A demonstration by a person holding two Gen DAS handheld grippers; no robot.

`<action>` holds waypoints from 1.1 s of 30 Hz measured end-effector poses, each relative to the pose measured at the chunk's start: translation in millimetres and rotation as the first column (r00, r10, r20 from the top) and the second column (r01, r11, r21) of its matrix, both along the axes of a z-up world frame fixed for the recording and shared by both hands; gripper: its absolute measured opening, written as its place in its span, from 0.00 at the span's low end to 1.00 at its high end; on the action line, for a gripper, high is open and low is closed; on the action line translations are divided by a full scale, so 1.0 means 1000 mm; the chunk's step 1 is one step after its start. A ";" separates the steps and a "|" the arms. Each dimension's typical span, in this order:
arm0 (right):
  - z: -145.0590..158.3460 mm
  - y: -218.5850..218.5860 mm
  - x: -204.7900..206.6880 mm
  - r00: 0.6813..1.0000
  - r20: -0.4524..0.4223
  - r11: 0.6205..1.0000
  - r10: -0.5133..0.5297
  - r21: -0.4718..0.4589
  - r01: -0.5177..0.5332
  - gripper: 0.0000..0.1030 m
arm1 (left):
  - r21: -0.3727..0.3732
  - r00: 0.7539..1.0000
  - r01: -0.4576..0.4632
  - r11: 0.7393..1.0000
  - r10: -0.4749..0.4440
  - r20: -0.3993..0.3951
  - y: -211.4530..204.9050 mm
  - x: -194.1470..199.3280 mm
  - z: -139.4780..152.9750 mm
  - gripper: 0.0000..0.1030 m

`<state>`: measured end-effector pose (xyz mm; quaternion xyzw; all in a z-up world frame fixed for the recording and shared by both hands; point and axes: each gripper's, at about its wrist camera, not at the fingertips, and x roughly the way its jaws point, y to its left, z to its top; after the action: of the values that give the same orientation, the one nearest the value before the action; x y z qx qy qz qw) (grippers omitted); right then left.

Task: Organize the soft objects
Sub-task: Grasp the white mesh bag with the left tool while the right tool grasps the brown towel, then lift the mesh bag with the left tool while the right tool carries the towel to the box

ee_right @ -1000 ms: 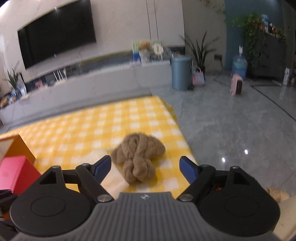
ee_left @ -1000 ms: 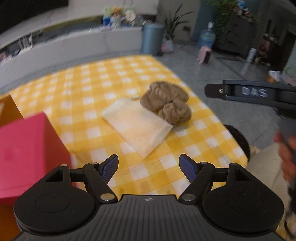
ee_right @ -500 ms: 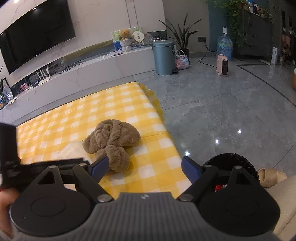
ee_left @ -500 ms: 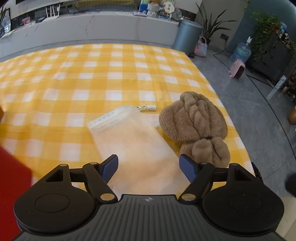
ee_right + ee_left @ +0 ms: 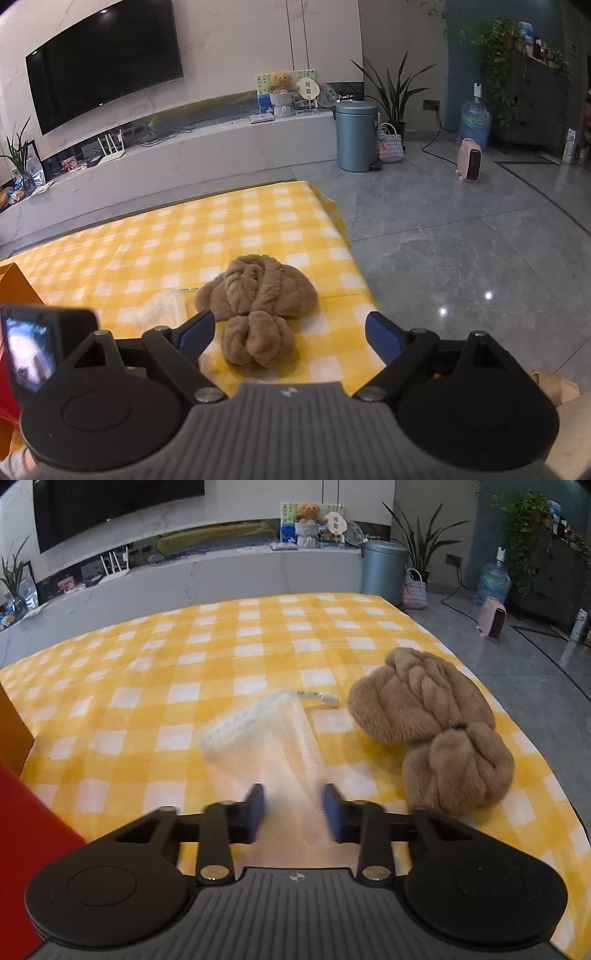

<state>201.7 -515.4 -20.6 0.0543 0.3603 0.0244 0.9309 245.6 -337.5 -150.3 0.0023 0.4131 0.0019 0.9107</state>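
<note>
Left gripper (image 5: 291, 812): low over the near part of the table, jaws closing, with the near end of the mesh bag between them; the blue pads sit close to the bunched fabric, but a firm pinch does not show.
Right gripper (image 5: 286, 332): jaws spread wide and opening, nothing between them; it hangs above the near edge of the table with the brown bundle just ahead of it.
Mesh bag (image 5: 258, 734): pale, see-through, lying flat at its far end and drawn up into a ridge toward the left gripper; its white cord tip points toward the bundle.
Brown bundle (image 5: 428, 723): a fuzzy, twisted soft item in two lumps, the larger one farther, the smaller one nearer; it sits by the table's right edge, just beside the bag. From the right wrist view (image 5: 258, 302) it lies centred ahead of the open jaws.
Tablecloth (image 5: 177, 672): yellow and white checks, covering the whole table.
Red box (image 5: 26, 834): at the near left corner, partly out of view.
Orange box (image 5: 13, 734): behind the red one, against the left edge.
Floor (image 5: 461, 258): grey glossy tiles to the right of the table.
Bin (image 5: 356, 134): blue-grey, round, standing on the floor by the long white ledge.
Television (image 5: 99, 62): dark screen on the far wall.
</note>
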 end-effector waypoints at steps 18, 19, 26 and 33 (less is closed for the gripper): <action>-0.087 0.036 0.041 0.998 0.063 0.997 -0.010 -0.074 0.015 0.93 | -0.257 0.990 0.026 0.966 -0.061 -0.129 0.057 -0.038 0.009 0.04; -0.088 0.038 0.041 0.998 0.067 0.997 0.006 -0.075 -0.001 0.93 | -0.243 0.991 0.032 0.969 -0.063 -0.120 0.054 -0.039 0.009 0.04; -0.093 0.048 0.045 0.996 0.058 0.996 0.064 -0.066 -0.060 0.71 | -0.153 0.994 0.059 0.986 -0.072 -0.079 0.040 -0.048 0.008 0.04; -0.081 0.049 0.050 0.979 -0.150 0.984 0.139 -0.090 -0.154 0.45 | -0.085 0.993 0.100 0.991 -0.105 -0.057 0.033 -0.055 0.008 0.04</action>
<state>251.7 -466.0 -101.6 -0.0180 0.4300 0.0708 0.8999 190.6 -304.5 -142.2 -0.0137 0.4399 -0.0621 0.8958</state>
